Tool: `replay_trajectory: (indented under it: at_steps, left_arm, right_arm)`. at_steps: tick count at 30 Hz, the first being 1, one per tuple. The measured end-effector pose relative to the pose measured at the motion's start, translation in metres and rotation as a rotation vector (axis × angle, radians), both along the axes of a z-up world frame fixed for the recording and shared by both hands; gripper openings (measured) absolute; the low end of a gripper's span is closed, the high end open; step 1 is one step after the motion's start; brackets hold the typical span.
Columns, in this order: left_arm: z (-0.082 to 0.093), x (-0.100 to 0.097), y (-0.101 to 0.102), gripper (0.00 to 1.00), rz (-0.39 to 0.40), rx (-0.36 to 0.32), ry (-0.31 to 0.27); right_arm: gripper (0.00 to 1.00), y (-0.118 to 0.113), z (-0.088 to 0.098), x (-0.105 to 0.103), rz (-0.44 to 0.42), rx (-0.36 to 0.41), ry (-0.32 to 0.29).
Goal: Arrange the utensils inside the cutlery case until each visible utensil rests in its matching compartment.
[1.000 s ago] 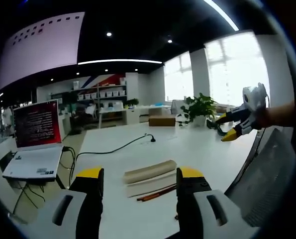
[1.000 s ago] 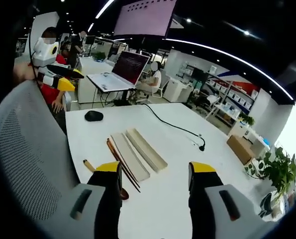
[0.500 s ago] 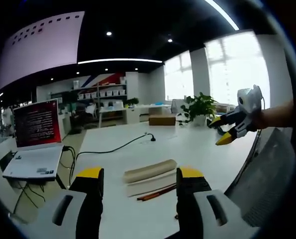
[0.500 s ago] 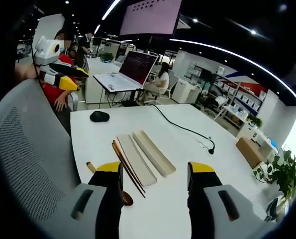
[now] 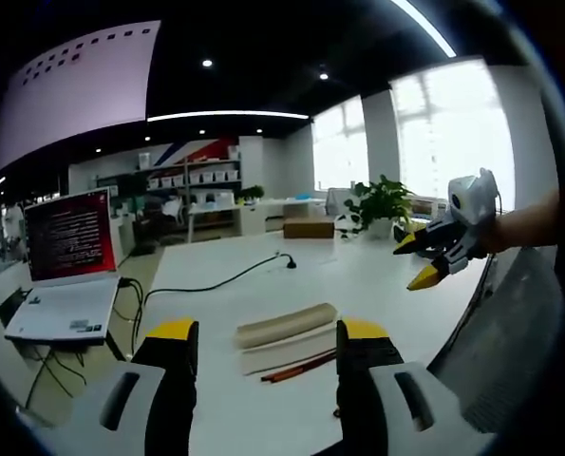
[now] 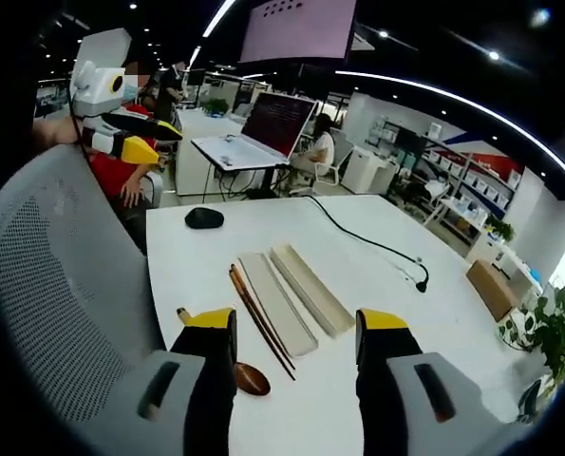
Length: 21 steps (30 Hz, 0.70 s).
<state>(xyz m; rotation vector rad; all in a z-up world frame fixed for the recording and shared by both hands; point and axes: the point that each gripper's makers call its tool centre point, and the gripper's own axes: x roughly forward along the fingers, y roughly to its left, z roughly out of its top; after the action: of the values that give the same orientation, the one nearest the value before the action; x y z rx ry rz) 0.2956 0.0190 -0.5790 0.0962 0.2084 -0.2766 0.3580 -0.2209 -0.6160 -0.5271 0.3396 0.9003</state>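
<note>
Case (image 6: 308, 288) sits as two pale halves side by side out on the desk (image 6: 377, 285), a bit in from the near edge by the mesh chair (image 6: 45, 285). Chopsticks (image 6: 260, 318) lie right along the nearer half, and a wooden spoon (image 6: 239, 370) is closest to that edge, its bowl partly behind a jaw. So nothing's in a compartment yet.

The right gripper (image 6: 294, 328) hangs above the utensils, jaws spread wide, holding nothing. In the left gripper view the left gripper (image 5: 266, 332) is the same deal: wide apart, empty, looking over the case (image 5: 285, 337) and chopsticks (image 5: 299, 368).

Farther out: a black mouse (image 6: 204, 218) by the desk's far left corner, and a black cable (image 6: 367, 242) running toward the far edge. Past that there's a laptop (image 6: 254, 133) on another table, and a plant (image 5: 382, 204) by the windows.
</note>
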Motion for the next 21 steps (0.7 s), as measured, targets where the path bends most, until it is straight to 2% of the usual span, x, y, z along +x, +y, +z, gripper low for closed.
replay_trajectory:
  at_steps: [4,10,21]
  left_arm:
    - [0.001,0.000,0.000,0.60,0.002,-0.001,-0.003]
    - [0.003,0.000,-0.001,0.60,0.003,-0.003,-0.005]
    - [0.005,0.000,-0.003,0.60,0.004,-0.005,-0.007]
  right_arm:
    - [0.48,-0.001,-0.001,-0.001,-0.013,0.016,0.019]
    - [0.48,0.000,-0.007,-0.007,0.003,0.000,0.033]
    - [0.48,0.011,-0.017,-0.013,0.069,-0.043,0.046]
